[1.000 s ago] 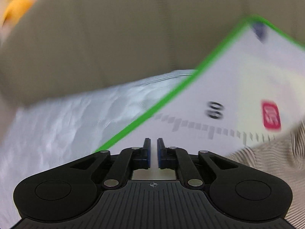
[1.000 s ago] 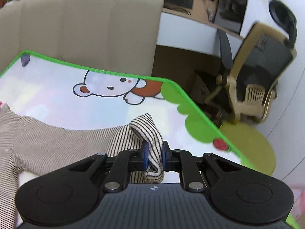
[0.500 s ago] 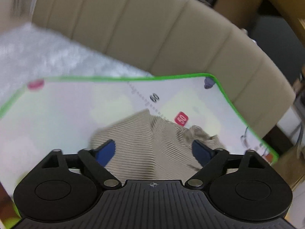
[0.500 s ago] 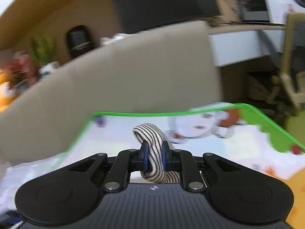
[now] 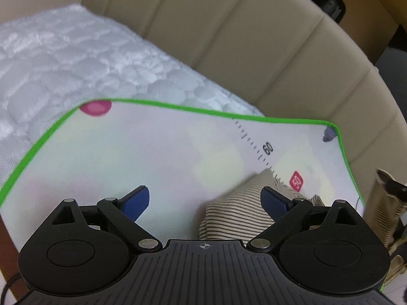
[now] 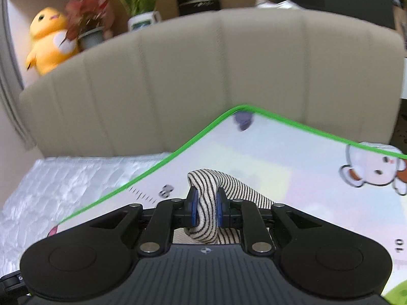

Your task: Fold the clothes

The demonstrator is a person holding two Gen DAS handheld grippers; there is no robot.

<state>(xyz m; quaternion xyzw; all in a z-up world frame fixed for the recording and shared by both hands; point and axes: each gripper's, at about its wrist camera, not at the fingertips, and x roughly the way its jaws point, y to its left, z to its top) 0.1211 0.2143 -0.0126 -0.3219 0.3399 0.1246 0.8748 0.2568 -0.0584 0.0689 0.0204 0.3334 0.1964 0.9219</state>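
My right gripper point(image 6: 205, 204) is clamped on a bunched fold of the striped garment point(image 6: 223, 185), the 2 blue pads point(image 6: 193, 207) pressed in tight on either side of it. The cloth is cream with thin dark stripes running across it; it loops up over the pads in a rounded hump and hangs down in a roll below them, with more of it trailing off to the right onto the play mat point(image 6: 292, 167).

My left gripper point(image 5: 204, 199) is spread wide and holds nothing. Between its fingers, nearer the right one, I see another part of the same striped garment point(image 5: 236, 211) lying crumpled on the play mat point(image 5: 127, 152), its top edge touching the printed ruler marks near the "60" and the red "50" tag. The stripes here look finer and slightly blurred.

The mat is pale with a bright green border and rests on a white quilted mattress point(image 5: 63, 58), which meets a beige padded headboard point(image 5: 254, 50). Behind the headboard, in the right view, stand a yellow plush toy point(image 6: 49, 40) and potted plants point(image 6: 137, 2).
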